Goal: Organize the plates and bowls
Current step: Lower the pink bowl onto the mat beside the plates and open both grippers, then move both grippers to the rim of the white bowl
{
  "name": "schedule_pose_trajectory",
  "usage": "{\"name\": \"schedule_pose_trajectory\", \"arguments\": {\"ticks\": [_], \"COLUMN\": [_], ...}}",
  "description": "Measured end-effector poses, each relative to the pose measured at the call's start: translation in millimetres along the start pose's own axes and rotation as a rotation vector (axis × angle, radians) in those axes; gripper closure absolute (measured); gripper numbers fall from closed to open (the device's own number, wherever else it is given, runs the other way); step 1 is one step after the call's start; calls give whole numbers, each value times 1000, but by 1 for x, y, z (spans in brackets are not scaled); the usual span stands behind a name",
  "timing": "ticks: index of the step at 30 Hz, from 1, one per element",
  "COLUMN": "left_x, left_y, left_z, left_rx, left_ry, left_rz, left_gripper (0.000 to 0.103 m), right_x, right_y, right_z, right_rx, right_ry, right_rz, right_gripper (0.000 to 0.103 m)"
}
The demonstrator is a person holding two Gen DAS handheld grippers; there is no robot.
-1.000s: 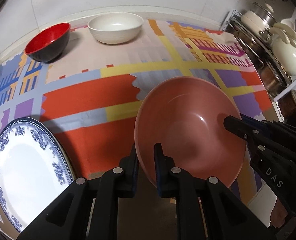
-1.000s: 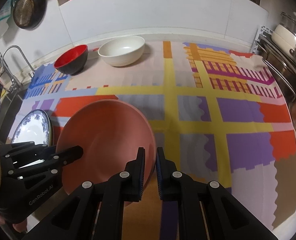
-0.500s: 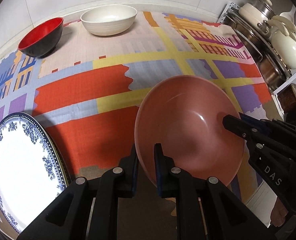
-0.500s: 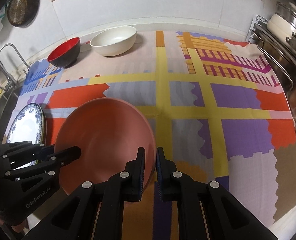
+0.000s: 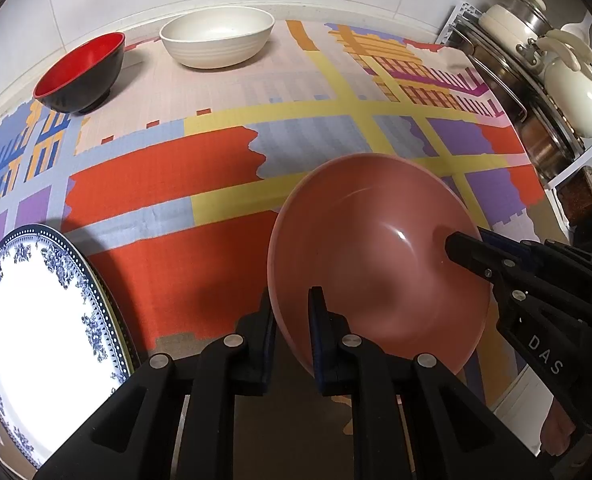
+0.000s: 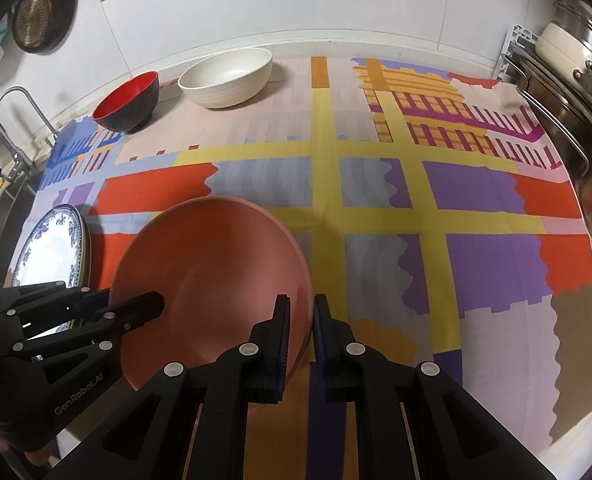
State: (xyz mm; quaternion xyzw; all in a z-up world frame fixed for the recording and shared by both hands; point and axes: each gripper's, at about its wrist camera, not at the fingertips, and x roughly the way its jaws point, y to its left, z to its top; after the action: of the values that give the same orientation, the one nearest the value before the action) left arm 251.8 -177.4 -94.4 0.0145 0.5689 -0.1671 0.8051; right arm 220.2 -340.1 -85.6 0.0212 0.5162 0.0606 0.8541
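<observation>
1. A pink bowl (image 5: 380, 256) is held up above the counter (image 5: 160, 172), tilted, with nothing inside it
2. The left claw (image 5: 290, 320) is clamped on the bowl's near-left rim, one finger inside the bowl and one outside
3. The right claw (image 6: 301, 322) is clamped on the opposite rim in the same way; in the left wrist view it reaches in from the right, its tip lying over the bowl's inner wall
4. A patchwork cloth (image 6: 376, 184) of orange, yellow, purple and grey blocks covers the counter under the bowl
5. At the far left of the counter stands a red-and-black bowl (image 5: 82, 76), red inside and black outside, empty
6. Just to its right, close but apart from it, stands a cream bowl (image 5: 218, 42), larger, also empty
7. At the near left lies a blue-and-white plate (image 5: 36, 320) with a floral rim, bare on top; the darker edge of another plate shows under it
8. At the far right a rack (image 5: 536, 92) holds pots, with a cream lidded pot (image 5: 574, 92) on top; what is inside them cannot be seen
9. A tap (image 6: 20, 120) stands at the left edge in the right wrist view, and a round pan (image 6: 36, 20) hangs on the wall above it
</observation>
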Motion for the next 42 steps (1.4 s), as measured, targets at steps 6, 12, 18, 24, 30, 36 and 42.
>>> {"name": "schedule_pose_trajectory", "arguments": {"ticks": [6,12,18,24,30,36,42], "left_x": [0,-8,-25,-47,-63,-76,-81], "left_y": [1,7,17,27,40,53,66], "left_z": [1,1,3,15,41,71,98], "left_rx": [-5,-13,-22,-12,13,35,51], "left_ry": [-1,-40,-106,-182,-234,-286,-326], "left_rz": [-10,17,63,98,128,170,204], "left_gripper": [85,54,39,35,35,35,35], "right_x": [1,-1,-12,-24,-29,-29,-23], "right_y": [-1,-4,1,6,14,23,28], "right_z": [1,2,6,20,49,81,110], "right_rx": [10,36,21,8,3,-23,-28], "right_ry": [1,-10,-59,-125,-172,-211,-234], "right_rz": [10,31,2,14,46,57,86], "right_gripper": [90,72,69,64,64,64,64]}}
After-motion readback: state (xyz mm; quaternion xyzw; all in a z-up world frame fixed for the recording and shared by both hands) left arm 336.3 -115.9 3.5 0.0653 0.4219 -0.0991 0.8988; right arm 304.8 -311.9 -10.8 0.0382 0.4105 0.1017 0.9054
